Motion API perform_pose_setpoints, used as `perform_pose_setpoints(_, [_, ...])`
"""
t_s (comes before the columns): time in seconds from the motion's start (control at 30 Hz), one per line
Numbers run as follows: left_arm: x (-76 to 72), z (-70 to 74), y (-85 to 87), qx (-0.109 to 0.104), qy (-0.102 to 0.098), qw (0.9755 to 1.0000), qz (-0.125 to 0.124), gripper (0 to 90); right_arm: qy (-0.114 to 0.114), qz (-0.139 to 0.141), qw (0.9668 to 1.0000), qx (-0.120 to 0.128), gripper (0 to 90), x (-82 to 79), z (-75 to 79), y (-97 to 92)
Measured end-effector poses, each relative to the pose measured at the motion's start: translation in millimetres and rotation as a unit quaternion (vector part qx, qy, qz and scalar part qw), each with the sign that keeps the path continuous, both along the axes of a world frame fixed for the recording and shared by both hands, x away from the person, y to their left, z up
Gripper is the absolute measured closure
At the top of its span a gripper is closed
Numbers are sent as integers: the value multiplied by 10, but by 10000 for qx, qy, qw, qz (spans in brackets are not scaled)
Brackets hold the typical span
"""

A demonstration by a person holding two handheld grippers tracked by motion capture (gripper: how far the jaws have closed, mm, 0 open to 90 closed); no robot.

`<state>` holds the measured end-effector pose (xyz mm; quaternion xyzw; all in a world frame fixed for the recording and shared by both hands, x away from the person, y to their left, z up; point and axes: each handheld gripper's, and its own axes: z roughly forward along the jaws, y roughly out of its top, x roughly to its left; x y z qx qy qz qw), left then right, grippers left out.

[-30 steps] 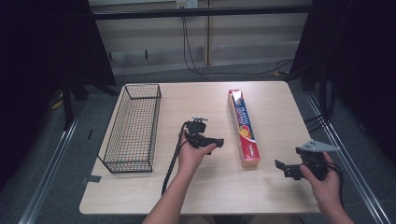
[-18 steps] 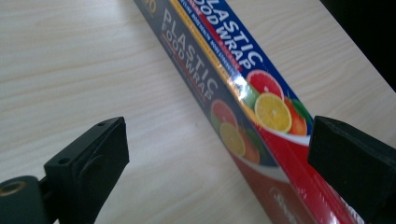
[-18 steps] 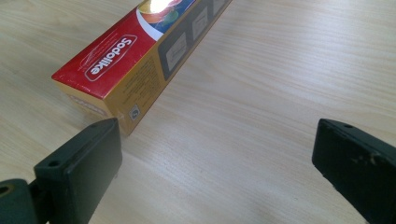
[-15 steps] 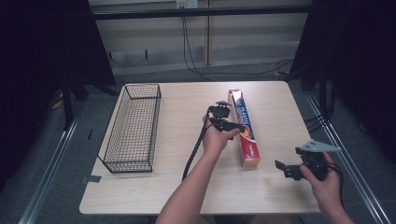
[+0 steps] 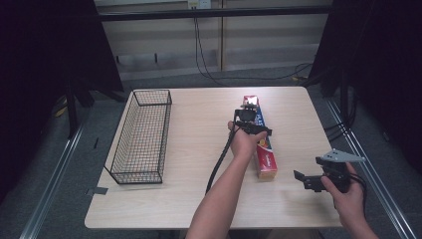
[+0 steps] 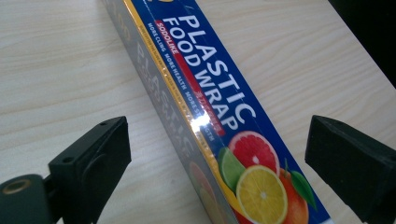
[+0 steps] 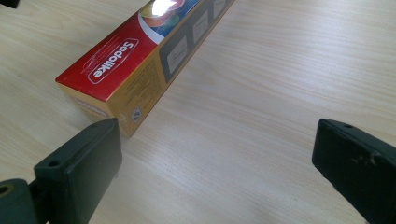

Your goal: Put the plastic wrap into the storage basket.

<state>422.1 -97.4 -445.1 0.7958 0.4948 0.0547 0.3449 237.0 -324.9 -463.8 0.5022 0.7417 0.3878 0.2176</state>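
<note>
Wooden table (image 5: 199, 124): left hand-held gripper (image 6: 215, 154) jaws apart astride wrap box (image 6: 210, 107); high view adds basket (image 5: 142, 134).

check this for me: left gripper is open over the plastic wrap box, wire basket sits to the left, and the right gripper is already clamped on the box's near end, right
Not quite. The right gripper is open, its jaws spread over bare table beside the near end of the plastic wrap box, as the right gripper view shows. The rest holds: the left gripper is open over the box, and the wire basket sits to the left.

a lab-like recording bay: dark curtains (image 5: 45, 74) flank a lone wooden table (image 5: 199, 149), cables (image 5: 209, 50) behind.
</note>
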Motion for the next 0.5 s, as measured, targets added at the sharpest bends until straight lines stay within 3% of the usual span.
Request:
perform_pose_setpoints(0.27, [39,-56,-69,74,-60,9999,46,79,14,6,10000,28,17,6,-13,-5])
perform_pose_setpoints(0.5, [82,-75,-131,51,45,9999,95,89,17,28,10000,26,17,2,-13,-9])
